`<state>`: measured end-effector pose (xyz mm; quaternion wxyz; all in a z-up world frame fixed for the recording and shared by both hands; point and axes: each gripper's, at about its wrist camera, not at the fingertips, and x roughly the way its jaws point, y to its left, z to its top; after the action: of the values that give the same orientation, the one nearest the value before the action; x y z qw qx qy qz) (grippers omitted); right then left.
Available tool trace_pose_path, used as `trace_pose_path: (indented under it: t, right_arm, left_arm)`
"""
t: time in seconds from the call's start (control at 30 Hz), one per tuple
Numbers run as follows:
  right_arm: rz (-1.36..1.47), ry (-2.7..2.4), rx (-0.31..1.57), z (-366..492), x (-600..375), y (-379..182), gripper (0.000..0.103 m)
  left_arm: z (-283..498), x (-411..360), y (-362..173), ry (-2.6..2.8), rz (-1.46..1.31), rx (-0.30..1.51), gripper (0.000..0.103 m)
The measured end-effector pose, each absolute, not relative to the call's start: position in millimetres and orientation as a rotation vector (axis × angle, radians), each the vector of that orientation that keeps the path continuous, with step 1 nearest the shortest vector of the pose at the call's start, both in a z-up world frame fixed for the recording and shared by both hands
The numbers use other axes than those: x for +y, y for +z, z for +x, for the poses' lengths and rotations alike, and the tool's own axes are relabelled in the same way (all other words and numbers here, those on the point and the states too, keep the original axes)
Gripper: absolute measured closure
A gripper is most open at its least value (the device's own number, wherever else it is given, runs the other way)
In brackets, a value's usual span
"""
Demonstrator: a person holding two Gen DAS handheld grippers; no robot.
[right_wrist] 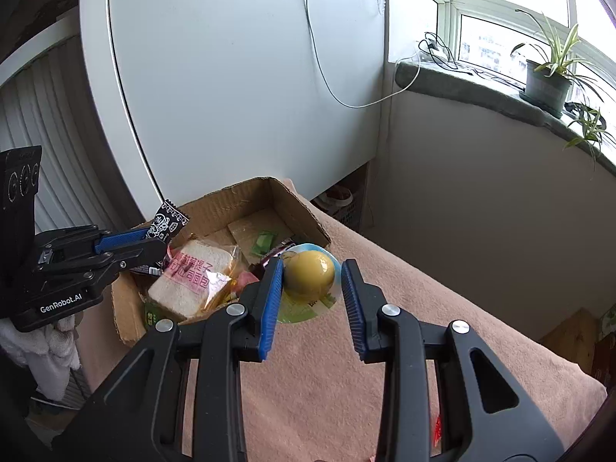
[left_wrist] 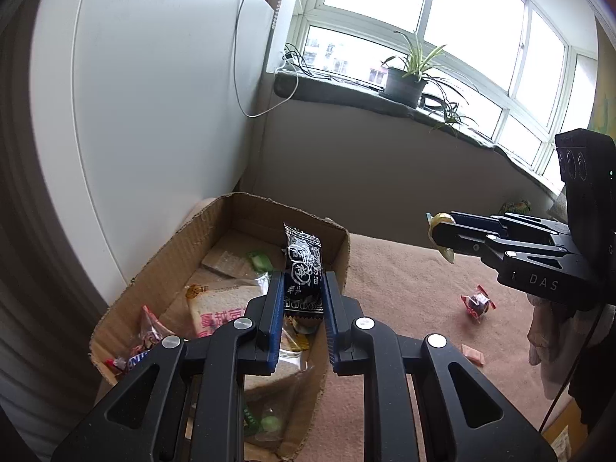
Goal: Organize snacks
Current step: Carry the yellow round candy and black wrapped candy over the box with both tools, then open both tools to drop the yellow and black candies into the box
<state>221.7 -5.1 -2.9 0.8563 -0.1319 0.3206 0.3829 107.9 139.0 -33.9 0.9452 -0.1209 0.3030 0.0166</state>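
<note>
The brown cardboard box [left_wrist: 231, 231] already keeps several snacks. The left gripper [left_wrist: 303, 296] clamps a black printed sachet [left_wrist: 303, 269] above it; the right gripper [right_wrist: 312, 288] grips a yellow jelly cup [right_wrist: 310, 275]. At four o'clock a red wrapped candy [left_wrist: 477, 302] waits on the pink blanket [left_wrist: 404, 308].

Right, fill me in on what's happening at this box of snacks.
A person is sorting snacks into a cardboard box with a gripper in each hand. The left gripper is shut on a black-wrapped snack, held above the box. The right gripper carries a yellow jelly cup by the box's edge. Bread and other packets already lie inside. A red-wrapped candy and a pink one remain on the blanket.
</note>
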Motion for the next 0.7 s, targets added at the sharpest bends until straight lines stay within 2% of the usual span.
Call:
trace_pose_path:
  t: [0.7]
  right_arm:
    - [-0.335, 0.866, 0.78, 263.4, 96.5, -44.9, 0.07]
  left_arm:
    - [137.8, 179.4, -61.2, 0.129, -0.235, 0.7, 0.086]
